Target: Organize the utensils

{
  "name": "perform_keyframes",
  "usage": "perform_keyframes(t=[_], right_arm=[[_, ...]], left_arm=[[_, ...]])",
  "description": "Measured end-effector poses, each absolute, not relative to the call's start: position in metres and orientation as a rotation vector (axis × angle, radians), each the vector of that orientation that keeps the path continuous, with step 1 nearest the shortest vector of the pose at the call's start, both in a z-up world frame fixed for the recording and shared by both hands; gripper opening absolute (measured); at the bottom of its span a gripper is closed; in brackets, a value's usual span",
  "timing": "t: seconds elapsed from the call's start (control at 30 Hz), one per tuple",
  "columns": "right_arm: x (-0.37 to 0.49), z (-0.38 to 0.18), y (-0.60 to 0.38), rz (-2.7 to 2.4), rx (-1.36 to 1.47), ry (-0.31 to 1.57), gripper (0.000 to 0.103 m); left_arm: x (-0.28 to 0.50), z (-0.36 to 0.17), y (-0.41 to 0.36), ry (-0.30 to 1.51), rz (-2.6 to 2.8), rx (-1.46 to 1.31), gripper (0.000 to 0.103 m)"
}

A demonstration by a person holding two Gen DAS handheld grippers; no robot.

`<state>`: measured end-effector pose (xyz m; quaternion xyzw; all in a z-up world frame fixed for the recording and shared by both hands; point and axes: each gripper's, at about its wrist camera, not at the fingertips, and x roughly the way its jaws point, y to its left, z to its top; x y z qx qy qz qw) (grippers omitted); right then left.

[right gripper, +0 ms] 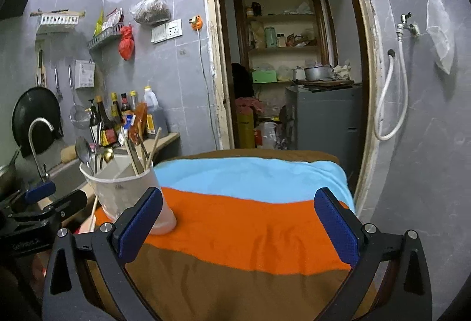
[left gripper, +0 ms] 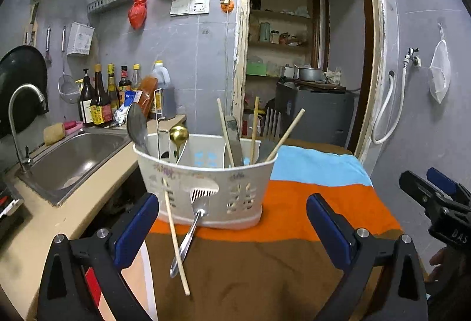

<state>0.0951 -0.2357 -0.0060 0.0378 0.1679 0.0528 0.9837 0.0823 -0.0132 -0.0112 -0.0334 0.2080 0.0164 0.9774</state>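
Observation:
A white plastic utensil holder (left gripper: pixel 206 188) stands on a striped brown, orange and blue cloth (left gripper: pixel 294 212). A dark spoon (left gripper: pixel 137 124), a gold spoon (left gripper: pixel 179 134), several chopsticks and a fork stick up from it. A loose chopstick (left gripper: pixel 176 241) and a slotted metal utensil (left gripper: pixel 191 229) lie on the cloth, leaning against the holder's front. My left gripper (left gripper: pixel 232 226) is open just in front of them, with nothing between its pads. My right gripper (right gripper: pixel 238 224) is open over bare cloth (right gripper: pixel 250 218), with the holder (right gripper: pixel 129 191) to its left. Each gripper shows at the edge of the other's view.
A steel sink (left gripper: pixel 73 162) with a faucet (left gripper: pixel 23 115) lies left of the table, across a narrow gap. Sauce bottles (left gripper: pixel 103 97) line the counter's back. A doorway (right gripper: pixel 288 71) opens behind the table, and a tiled wall with a hose (right gripper: pixel 394 103) stands to the right.

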Motion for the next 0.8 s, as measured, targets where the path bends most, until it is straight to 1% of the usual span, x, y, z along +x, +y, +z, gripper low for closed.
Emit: perform_keyframes(t=[0.4, 0.8], right_arm=[[0.048, -0.014, -0.239, 0.100, 0.073, 0.402, 0.102], [0.040, -0.015, -0.239, 0.073, 0.104, 0.414, 0.101]], left_arm=[[0.055, -0.012, -0.002, 0.446, 0.047, -0.081, 0.101], [0.045, -0.018, 0.005, 0.483, 0.075, -0.076, 0.101]])
